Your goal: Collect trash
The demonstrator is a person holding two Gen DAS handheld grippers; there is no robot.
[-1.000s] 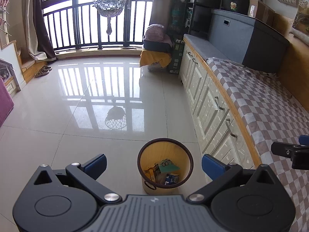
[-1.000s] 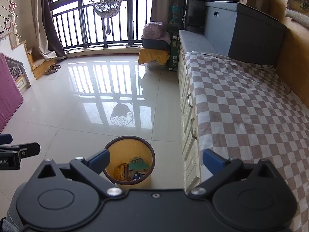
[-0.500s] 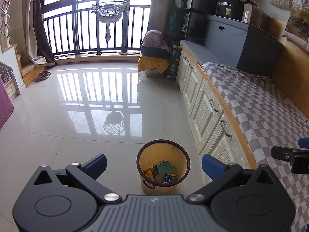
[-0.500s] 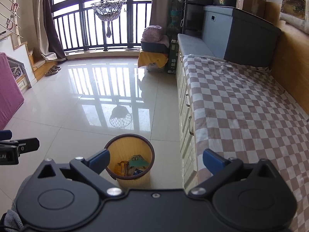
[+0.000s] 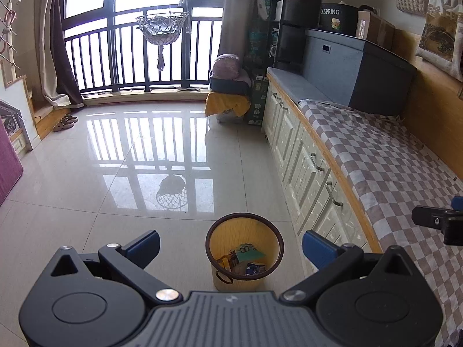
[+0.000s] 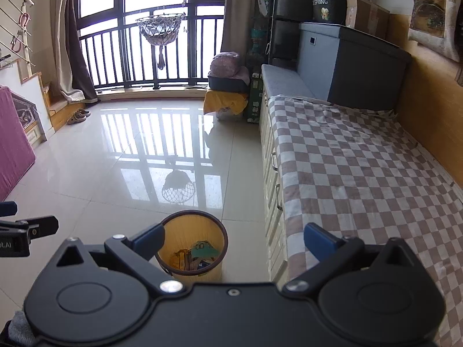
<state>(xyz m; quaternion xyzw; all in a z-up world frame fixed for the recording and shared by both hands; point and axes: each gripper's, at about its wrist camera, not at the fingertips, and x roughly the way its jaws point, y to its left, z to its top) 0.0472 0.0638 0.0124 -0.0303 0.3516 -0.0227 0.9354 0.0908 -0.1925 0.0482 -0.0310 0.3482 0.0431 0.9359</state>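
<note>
A yellow trash bin [image 5: 244, 256] with a dark rim stands on the tiled floor beside the white cabinets; it also shows in the right wrist view [image 6: 192, 244]. Several wrappers and a green piece [image 5: 246, 256] lie inside it. My left gripper [image 5: 231, 244] is open and empty, held above and behind the bin. My right gripper [image 6: 234, 238] is open and empty, over the bin and the edge of the checkered bench. The right gripper's tip shows at the right of the left wrist view [image 5: 437, 222], and the left gripper's tip at the left of the right wrist view [image 6: 26, 228].
A checkered cloth [image 6: 361, 173] covers the bench over white cabinets [image 5: 303, 162]. A grey box [image 5: 353, 78] stands at the bench's far end. A yellow-draped stool with a cushion [image 5: 228, 98] stands near the balcony railing. A pink mat [image 6: 11, 144] leans at the left.
Both grippers have risen and tilted up a little, so the bin sits lower and smaller in both views. Both stay open and empty.
</note>
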